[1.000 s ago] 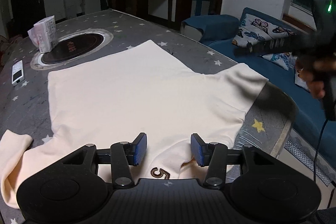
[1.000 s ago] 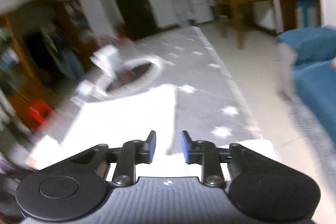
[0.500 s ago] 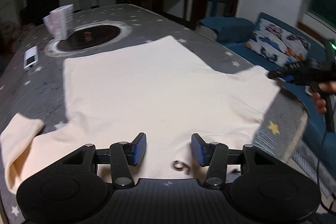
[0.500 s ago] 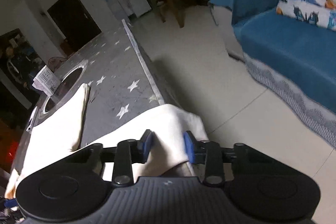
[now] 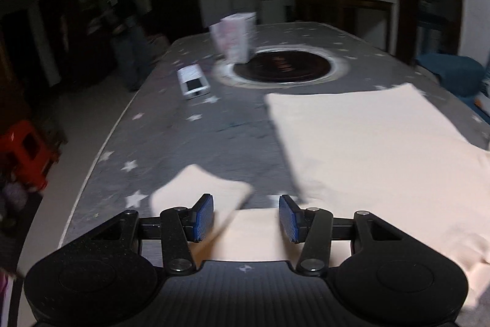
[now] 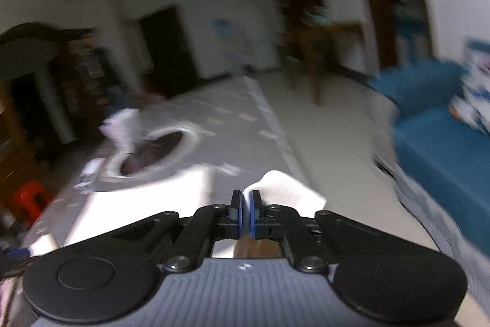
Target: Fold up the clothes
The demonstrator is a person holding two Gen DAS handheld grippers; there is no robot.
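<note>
A cream T-shirt (image 5: 376,149) lies flat on the grey star-patterned table (image 5: 183,143). Its left sleeve (image 5: 199,189) points toward the table's left edge. My left gripper (image 5: 246,218) hovers open over that sleeve, blue pads wide apart with the cloth below them. In the blurred right wrist view, my right gripper (image 6: 246,212) is shut on the shirt's right sleeve (image 6: 284,189), which bunches up just past the pads near the table's right edge. The shirt body (image 6: 147,204) spreads to the left.
A round dark cooktop (image 5: 281,66) is set in the table behind the shirt. A tissue pack (image 5: 234,37) stands at its left and a white device (image 5: 193,81) lies nearby. A red stool (image 5: 26,155) is on the floor left, a blue sofa (image 6: 444,143) right. A person (image 5: 122,29) stands far back.
My left gripper has swung left from the collar to the left sleeve and stays open. My right gripper has closed on the right sleeve and lifted it.
</note>
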